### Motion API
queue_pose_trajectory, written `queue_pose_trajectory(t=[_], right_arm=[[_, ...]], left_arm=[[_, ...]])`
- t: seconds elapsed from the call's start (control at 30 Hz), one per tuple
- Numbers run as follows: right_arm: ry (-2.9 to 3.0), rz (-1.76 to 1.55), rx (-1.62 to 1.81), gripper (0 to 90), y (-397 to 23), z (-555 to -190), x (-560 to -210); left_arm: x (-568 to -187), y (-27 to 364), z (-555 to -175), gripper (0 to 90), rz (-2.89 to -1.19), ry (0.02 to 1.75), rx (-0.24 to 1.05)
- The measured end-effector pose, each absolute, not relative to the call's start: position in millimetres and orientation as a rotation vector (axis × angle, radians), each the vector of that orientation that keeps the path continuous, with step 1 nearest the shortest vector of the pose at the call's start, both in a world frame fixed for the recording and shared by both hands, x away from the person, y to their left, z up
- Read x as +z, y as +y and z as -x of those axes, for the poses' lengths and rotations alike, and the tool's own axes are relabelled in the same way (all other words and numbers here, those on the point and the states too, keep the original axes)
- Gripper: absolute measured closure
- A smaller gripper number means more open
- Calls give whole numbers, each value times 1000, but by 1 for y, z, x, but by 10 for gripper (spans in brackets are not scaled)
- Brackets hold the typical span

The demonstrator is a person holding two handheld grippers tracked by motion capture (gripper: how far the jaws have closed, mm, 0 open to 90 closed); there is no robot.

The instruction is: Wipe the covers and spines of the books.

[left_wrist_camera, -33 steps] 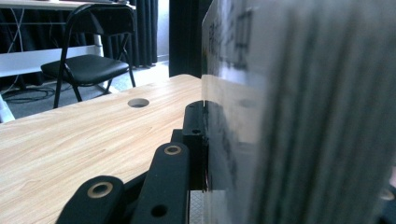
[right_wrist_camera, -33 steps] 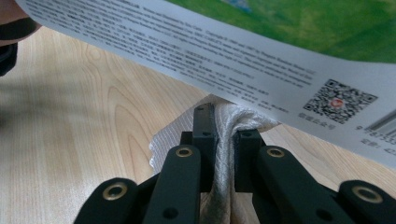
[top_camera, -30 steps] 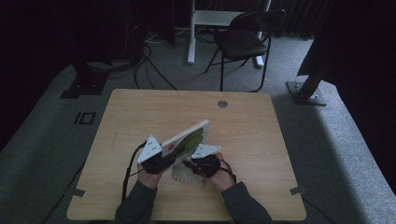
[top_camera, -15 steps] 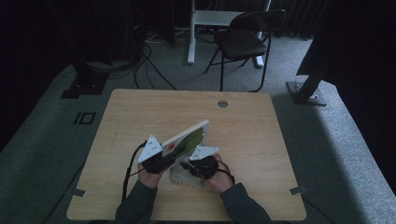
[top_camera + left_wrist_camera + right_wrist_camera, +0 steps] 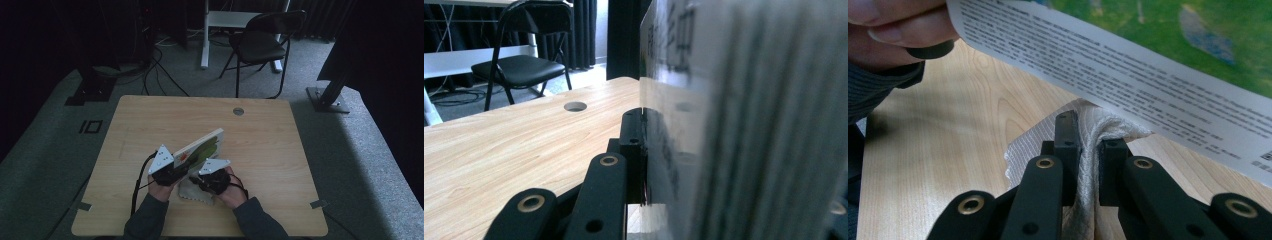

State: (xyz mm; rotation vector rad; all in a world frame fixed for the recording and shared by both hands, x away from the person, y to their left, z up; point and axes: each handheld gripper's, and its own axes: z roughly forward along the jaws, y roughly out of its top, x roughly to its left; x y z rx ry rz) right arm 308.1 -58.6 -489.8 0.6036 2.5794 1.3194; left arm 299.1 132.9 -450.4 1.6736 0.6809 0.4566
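The green-covered book [image 5: 202,149] (print too blurred to read) is clamped by the left gripper [image 5: 172,172]; the right gripper [image 5: 1087,150] pinches a white woven cloth [image 5: 1033,142] on the light wooden table [image 5: 280,145].

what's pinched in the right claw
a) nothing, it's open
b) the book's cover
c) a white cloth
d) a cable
c: in the right gripper view the right claw is shut on a bunched fold of the white cloth, which lies on the table just under the tilted book.
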Motion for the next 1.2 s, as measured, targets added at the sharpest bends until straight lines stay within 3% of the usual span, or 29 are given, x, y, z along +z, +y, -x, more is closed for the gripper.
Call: queue_pose_trajectory(t=[1.2], right_arm=[[2607,-523,1318,834,-44,-295,-490]], left_arm=[[-457,130,-304,779,-1681,705,449]])
